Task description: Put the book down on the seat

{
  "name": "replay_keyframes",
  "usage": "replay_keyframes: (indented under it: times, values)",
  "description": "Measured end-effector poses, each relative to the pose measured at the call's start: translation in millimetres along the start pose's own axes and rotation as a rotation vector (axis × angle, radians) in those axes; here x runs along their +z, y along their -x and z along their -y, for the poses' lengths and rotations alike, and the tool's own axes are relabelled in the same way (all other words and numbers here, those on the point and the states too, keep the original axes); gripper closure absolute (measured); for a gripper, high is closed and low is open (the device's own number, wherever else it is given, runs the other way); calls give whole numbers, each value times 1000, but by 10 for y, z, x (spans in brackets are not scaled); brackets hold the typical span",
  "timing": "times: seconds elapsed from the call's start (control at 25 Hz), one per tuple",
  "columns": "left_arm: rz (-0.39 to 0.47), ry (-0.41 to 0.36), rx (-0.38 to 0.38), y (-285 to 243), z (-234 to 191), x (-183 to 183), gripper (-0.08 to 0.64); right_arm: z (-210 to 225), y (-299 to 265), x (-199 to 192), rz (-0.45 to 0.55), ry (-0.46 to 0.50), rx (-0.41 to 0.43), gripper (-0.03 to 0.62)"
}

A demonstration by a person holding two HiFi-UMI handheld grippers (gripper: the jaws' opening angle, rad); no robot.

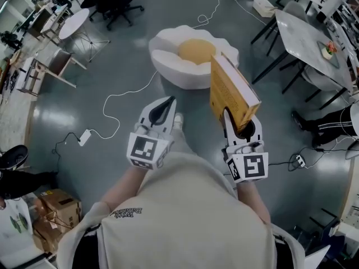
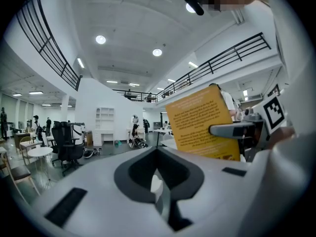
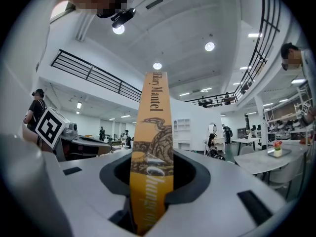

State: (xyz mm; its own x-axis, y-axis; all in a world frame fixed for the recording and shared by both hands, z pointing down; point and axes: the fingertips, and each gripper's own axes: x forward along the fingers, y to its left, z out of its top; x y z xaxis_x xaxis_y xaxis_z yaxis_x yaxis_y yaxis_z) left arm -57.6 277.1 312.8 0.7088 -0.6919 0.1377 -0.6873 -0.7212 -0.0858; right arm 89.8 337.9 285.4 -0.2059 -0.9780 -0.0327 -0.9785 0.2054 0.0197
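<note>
My right gripper (image 1: 241, 123) is shut on the lower edge of a thick orange-yellow book (image 1: 230, 91) and holds it upright in the air. In the right gripper view the book's spine (image 3: 152, 147) stands between the jaws. The seat (image 1: 193, 55), a white egg-shaped pouf with a yellow round middle, sits on the grey floor just beyond the book. My left gripper (image 1: 166, 102) hovers to the left of the book with its jaws together and nothing in them. From the left gripper view the book's back cover (image 2: 200, 125) shows at the right, with the right gripper (image 2: 242, 130) clamped on it.
A white cable (image 1: 120, 97) trails across the floor left of the seat. A marble-topped table (image 1: 311, 38) and a person's legs (image 1: 325, 125) are at the right. A round white table (image 1: 73, 22) and chairs stand far left; cardboard boxes (image 1: 53, 212) lie at lower left.
</note>
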Motion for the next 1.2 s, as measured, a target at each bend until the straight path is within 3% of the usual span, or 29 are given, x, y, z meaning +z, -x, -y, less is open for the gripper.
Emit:
replay_keyframes:
  times: [0.56, 1.2]
  values:
    - [6, 36, 17, -602, -512, -171, 549, 208, -723, -258, -35, 13, 13, 445]
    - [-59, 38, 20, -1730, -1873, -258, 549, 470, -2347, -410, -96, -29, -7, 445]
